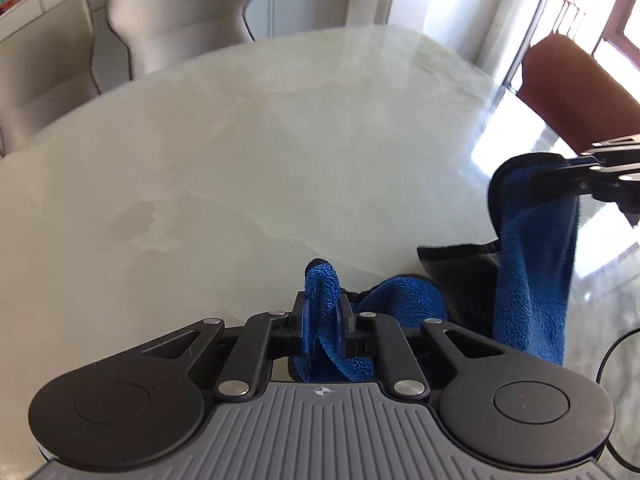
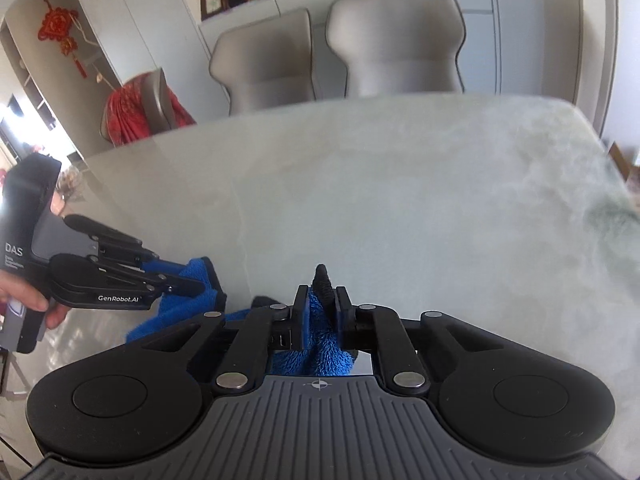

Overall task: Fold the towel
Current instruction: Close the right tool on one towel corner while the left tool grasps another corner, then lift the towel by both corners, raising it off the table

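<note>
Above marble table [image 1: 240,152] | both grippers pinch fluffy blue towel [image 1: 532,264]

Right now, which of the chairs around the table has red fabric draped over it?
The brown-backed chair at the table's left end in the right wrist view; the two beige chairs are bare.

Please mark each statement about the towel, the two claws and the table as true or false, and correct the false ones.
1. The left claw is shut on the blue towel. True.
2. The right claw is open and holds nothing. False: it is shut on the towel too.
3. The towel lies flat and neatly folded on the table. False: it hangs bunched between the claws.
4. Two grey chairs stand behind the table. True.
</note>
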`<state>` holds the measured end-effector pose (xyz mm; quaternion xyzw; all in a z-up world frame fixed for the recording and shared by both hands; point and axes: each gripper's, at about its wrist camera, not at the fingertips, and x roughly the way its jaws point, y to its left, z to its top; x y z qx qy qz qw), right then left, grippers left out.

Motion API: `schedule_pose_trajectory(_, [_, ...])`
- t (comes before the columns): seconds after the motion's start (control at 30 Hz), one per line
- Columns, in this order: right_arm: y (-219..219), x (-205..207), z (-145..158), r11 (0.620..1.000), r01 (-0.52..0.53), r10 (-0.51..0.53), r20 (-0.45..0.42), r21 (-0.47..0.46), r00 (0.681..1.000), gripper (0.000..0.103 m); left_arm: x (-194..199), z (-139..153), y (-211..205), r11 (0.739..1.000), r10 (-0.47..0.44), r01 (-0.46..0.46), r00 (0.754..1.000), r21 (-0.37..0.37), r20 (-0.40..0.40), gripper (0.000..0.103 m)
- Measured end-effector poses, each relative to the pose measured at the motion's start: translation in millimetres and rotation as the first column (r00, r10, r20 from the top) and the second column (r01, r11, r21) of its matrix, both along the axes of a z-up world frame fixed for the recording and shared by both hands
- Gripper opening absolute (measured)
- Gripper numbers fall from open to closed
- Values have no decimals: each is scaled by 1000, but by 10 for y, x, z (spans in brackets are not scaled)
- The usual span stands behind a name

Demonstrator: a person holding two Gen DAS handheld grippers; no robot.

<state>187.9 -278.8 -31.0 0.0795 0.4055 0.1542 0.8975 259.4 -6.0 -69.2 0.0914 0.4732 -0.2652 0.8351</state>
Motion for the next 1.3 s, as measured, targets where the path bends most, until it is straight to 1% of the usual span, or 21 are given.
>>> schedule_pose_trajectory(0.07, [-58,-57,219,1000,17,-16,57,-19,998,12,-12,227,124,999,38,-36,998,-28,47,11])
schedule_pose_trajectory(0.13, [-130,-108,461,999,41,-36,116,-35,993,12,-25,415,205,997,64,-60,994,-38,89,11])
schedule_pose_trajectory(0.2, [-198,-176,672,998,55,-48,162,-39,986,12,-94,713,331,994,96,-87,985,-67,142,11])
schedule_pose_trajectory(0.23, [-236,-231,778,997,61,-52,181,-40,982,12,-132,806,377,992,105,-93,982,-79,154,11])
schedule_pose_trajectory(0.3, [-311,-347,899,997,67,-60,190,-29,980,12,-233,935,461,990,115,-100,979,-97,167,11])
schedule_pose_trajectory(0.33, [-343,-416,929,997,69,-64,184,-20,981,12,-304,986,508,989,117,-101,978,-104,171,11])
schedule_pose_trajectory(0.37, [-371,-490,916,997,71,-68,164,-12,984,12,-390,978,531,990,115,-100,981,-100,159,11])
schedule_pose_trajectory(0.47, [-431,-688,780,997,76,-76,77,-5,994,12,-615,930,565,992,103,-95,989,-81,110,12])
schedule_pose_trajectory(0.5, [-444,-763,671,997,73,-73,25,-9,997,12,-694,882,569,993,97,-91,992,-74,85,12])
schedule_pose_trajectory(0.53, [-447,-838,550,997,73,-74,-28,-15,997,12,-809,770,574,993,92,-89,995,-73,37,12])
schedule_pose_trajectory(0.57, [-442,-900,445,997,76,-78,-70,-21,994,12,-881,673,562,993,90,-90,996,-74,-7,12])
schedule_pose_trajectory(0.63, [-426,-1037,163,997,70,-77,-179,-42,981,12,-990,505,556,993,94,-99,993,-66,-65,12])
schedule_pose_trajectory(0.67, [-412,-1082,70,997,66,-75,-208,-49,975,12,-1054,397,552,993,98,-104,990,-57,-98,12])
schedule_pose_trajectory(0.73, [-365,-1140,-121,996,52,-68,-261,-69,963,12,-1142,226,550,993,111,-116,985,-34,-135,12])
schedule_pose_trajectory(0.83, [-253,-1164,-323,993,1,-36,-300,-116,953,14,-1223,60,534,993,118,-121,979,-6,-164,12])
schedule_pose_trajectory(0.9, [-193,-1203,-418,987,-42,-9,-316,-154,949,17,-1185,0,544,993,116,-116,980,9,-164,13])
schedule_pose_trajectory(0.93, [-161,-1189,-454,983,-60,2,-321,-171,947,20,-1180,-30,534,994,112,-110,980,24,-164,14])
schedule_pose_trajectory(0.97, [-141,-1188,-475,981,-72,10,-324,-180,946,29,-1161,-52,540,994,109,-105,980,34,-165,15])
schedule_pose_trajectory(1.03, [-109,-1176,-487,978,-89,24,-321,-191,947,39,-1202,-105,573,994,106,-100,981,46,-165,16])
schedule_pose_trajectory(1.2, [-136,-1113,-523,978,-100,38,-315,-185,948,40,-1186,-126,550,994,100,-90,980,64,-174,17])
schedule_pose_trajectory(1.3, [-148,-1093,-548,982,-103,46,-334,-156,941,40,-1186,-133,532,995,85,-74,981,71,-173,19])
